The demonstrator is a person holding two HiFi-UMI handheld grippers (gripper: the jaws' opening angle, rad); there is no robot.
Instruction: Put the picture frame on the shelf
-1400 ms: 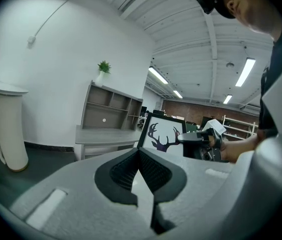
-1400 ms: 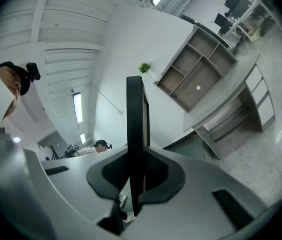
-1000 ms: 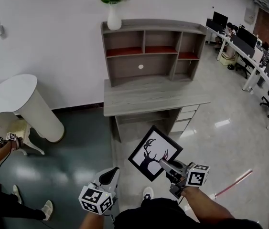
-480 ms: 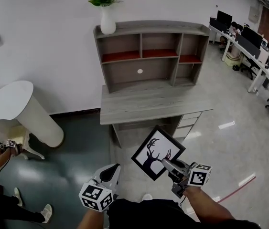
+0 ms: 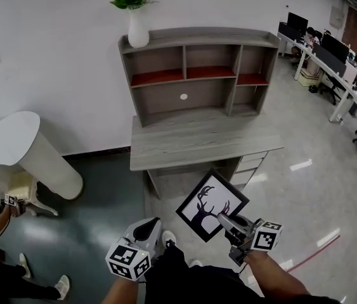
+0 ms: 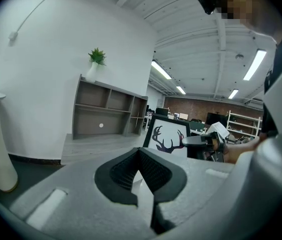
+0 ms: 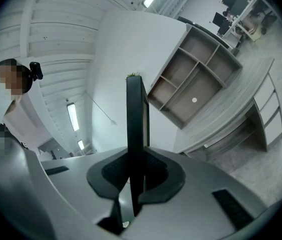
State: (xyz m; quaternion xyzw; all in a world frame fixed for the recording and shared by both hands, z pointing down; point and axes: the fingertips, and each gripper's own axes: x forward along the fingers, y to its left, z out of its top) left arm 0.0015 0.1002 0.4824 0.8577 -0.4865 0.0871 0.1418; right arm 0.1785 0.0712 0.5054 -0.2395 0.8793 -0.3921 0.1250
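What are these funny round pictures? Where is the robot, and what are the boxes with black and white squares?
There is no robot here. A person holds two grabbing tools, called grippers, one in each hand. The boxes with the squares are part of those tools.

The wide picture comes from a camera on the person's head, looking down. The two round ones come from little cameras that ride on each gripper and look along its jaws.

The right gripper pinches the picture frame, the one with black antlers. In its own view you see that frame edge-on, as a dark strip. The left gripper is closed and holds nothing.

In front stands a grey desk with a shelf on it, and a plant in a white vase on top. The frame should go on the shelf.
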